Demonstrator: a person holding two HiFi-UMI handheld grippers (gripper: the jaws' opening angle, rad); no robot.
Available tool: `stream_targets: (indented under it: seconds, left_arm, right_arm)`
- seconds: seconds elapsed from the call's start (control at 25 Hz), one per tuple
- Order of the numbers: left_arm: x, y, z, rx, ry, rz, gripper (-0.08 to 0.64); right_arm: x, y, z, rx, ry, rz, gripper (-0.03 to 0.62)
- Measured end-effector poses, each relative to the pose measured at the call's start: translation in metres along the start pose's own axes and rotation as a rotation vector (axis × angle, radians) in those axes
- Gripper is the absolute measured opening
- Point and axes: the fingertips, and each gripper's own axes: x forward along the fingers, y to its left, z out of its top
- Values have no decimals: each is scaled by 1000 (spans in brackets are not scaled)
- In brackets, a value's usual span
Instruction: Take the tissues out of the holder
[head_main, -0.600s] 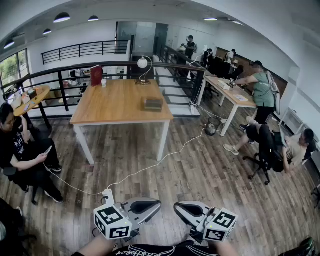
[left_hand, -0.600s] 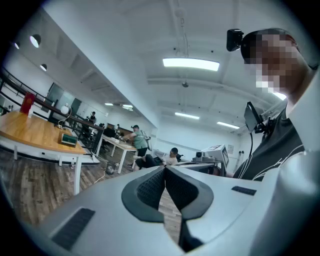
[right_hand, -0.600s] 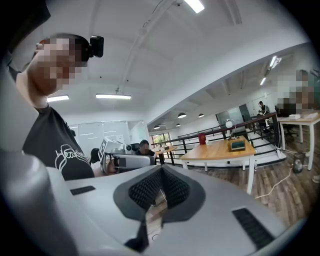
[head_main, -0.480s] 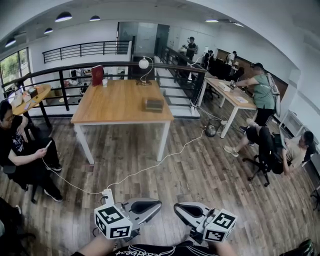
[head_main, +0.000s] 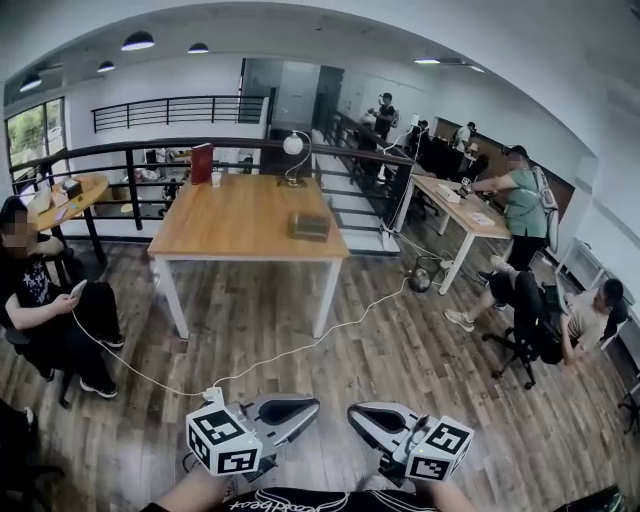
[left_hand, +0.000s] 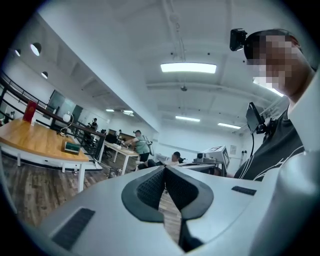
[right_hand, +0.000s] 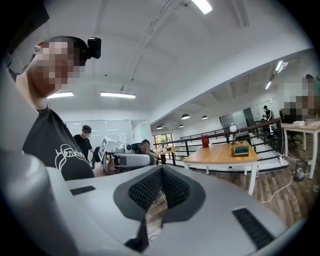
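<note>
Fingers (left_hand: 150, 187) on my left gripper (left_hand: 165, 169) are pressed together, nothing between them. Same on my right gripper (right_hand: 161, 169): pads meet at the tips, empty.

Head view: both grippers sit low at the bottom edge, level, left gripper (head_main: 316, 405) and right gripper (head_main: 352, 411) with tips facing each other across a small gap, above the wood floor.

Tissue holder (head_main: 311, 226) is well apart from both, on the wooden table (head_main: 230, 215) across the floor ahead. It sits on the table's right part, nearer the front edge than the back. Dark low box, lying flat, top face up. Long axis runs left-right in the head view, roughly parallel to the table's near edge. Tissues themselves too small to make out.

Left gripper view has the holder (left_hand: 71, 147) far off to the left of the closed tips; right gripper view has it (right_hand: 241, 150) far off to the right. Neither pair of fingers points at it.

Also on the table: desk lamp (head_main: 293, 148) at the back edge, red upright item (head_main: 203, 162) at the back left. White cable (head_main: 300, 342) runs over the floor between table and grippers.
</note>
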Motion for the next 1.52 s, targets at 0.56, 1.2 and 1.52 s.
stream_targets:
  seconds: [0.56,1.2,1.52]
  left_arm:
    - [23,8,5,16,19,-1,14]
    - [109,129,-2,-56,96,132,14]
    - [195,232,9,-114,118,185,14]
  right_arm:
    - [-5,-37,-2,72,-29,-34,17]
    - [48,-181,-12,183,2,95,17]
    - [80,-313,7,227,6,129,17]
